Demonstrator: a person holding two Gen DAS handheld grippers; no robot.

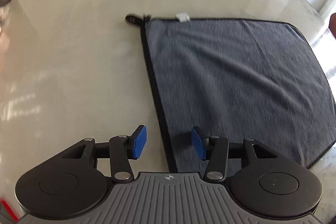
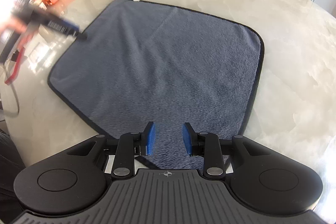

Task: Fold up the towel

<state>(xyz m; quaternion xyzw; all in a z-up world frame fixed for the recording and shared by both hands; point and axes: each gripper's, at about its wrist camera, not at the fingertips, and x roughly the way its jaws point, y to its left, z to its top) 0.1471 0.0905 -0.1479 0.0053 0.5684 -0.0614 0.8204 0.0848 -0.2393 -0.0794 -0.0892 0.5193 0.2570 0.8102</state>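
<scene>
Towel (image 2: 159,60) flat on table (image 1: 63,56); left tool (image 1: 169,144) open, right tool (image 2: 167,138) part-open, both empty

Each camera sits on its own gripper, looking steeply down along the fingers from close above the table (image 1: 63,56). Both views share the grey towel (image 1: 241,77) and far chairs.
</scene>
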